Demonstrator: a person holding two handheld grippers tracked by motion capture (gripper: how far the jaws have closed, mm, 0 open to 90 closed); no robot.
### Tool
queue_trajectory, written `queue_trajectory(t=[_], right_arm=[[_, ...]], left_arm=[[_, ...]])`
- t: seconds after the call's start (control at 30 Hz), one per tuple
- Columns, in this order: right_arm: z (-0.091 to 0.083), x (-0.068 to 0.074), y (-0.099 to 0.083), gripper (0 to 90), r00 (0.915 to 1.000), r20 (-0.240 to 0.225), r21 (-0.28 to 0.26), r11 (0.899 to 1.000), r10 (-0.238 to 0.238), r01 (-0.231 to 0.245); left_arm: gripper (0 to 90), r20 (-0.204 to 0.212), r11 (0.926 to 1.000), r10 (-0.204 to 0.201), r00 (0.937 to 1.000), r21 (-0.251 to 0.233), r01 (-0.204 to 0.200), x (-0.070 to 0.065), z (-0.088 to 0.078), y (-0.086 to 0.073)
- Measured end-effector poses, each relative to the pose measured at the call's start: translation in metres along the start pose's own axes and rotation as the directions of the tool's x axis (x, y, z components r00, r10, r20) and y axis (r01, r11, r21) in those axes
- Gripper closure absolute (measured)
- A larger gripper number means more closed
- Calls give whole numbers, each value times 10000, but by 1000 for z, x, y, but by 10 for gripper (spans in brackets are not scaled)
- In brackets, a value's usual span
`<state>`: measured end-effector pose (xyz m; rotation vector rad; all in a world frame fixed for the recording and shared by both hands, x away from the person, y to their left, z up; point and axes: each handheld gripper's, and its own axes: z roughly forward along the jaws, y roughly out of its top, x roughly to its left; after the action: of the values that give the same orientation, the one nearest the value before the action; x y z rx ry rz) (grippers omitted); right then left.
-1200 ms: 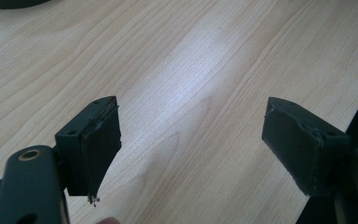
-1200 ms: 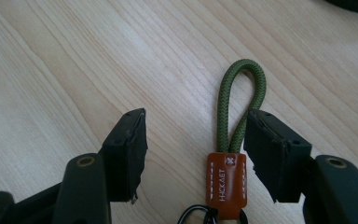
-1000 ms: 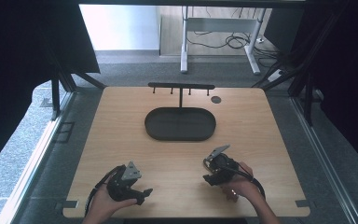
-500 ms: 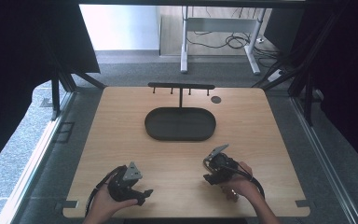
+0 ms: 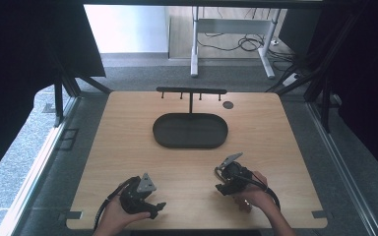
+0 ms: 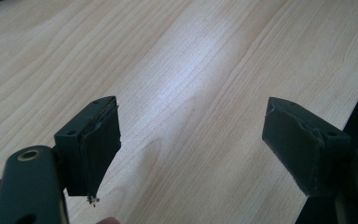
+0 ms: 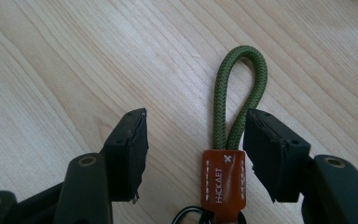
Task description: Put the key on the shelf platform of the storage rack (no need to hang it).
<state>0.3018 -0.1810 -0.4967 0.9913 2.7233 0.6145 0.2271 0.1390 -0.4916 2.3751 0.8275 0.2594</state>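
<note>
A keychain strap lies flat on the pale wood-grain table, between the right gripper's spread jaws: a braided olive-green cord loop joined to an orange leather tab with white stitching. The tab sits just beside the right-hand pad. The left gripper hovers near the table's front edge, its rubbery black jaws wide apart over bare wood. Farther back rests a dark oval tray with a slim black T-shaped hook rack behind it.

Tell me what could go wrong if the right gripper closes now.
1. The keychain lies off-centre, near one pad of the right gripper, so closing may push it aside.
2. The green loop is thin and flat on the table; the pads could pass over it or scrape the wood.
</note>
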Motion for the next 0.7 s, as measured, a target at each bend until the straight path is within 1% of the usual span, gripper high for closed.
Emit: queue_trajectory(t=[0.03,0.17,0.33,0.5,0.57,0.67,0.7], right_arm=[[1,0,0,405,10000,8,16,10000,13,-13],[2,-1,1,406,10000,1,69,10000,36,-36],[6,0,1,405,10000,5,137,9999,-65,65],[6,-1,0,404,10000,47,112,9999,-35,35],[6,-1,0,405,10000,42,118,9999,-10,9],[7,-1,-1,403,10000,0,117,9999,-65,65],[8,-1,-1,402,10000,11,138,9999,-85,85]], left_arm=[[198,-8,10000,36,10000,13,-36,1,0,0],[198,-1,10000,-39,10000,84,39,1,0,-1],[198,68,9998,83,9999,180,-84,0,2,-1],[198,91,9998,46,9999,215,-48,-1,3,-1],[198,138,9996,62,9999,291,-66,-2,5,0],[193,333,9977,245,9991,630,-266,-5,10,0],[192,333,9977,245,9991,630,-266,-5,10,0]])
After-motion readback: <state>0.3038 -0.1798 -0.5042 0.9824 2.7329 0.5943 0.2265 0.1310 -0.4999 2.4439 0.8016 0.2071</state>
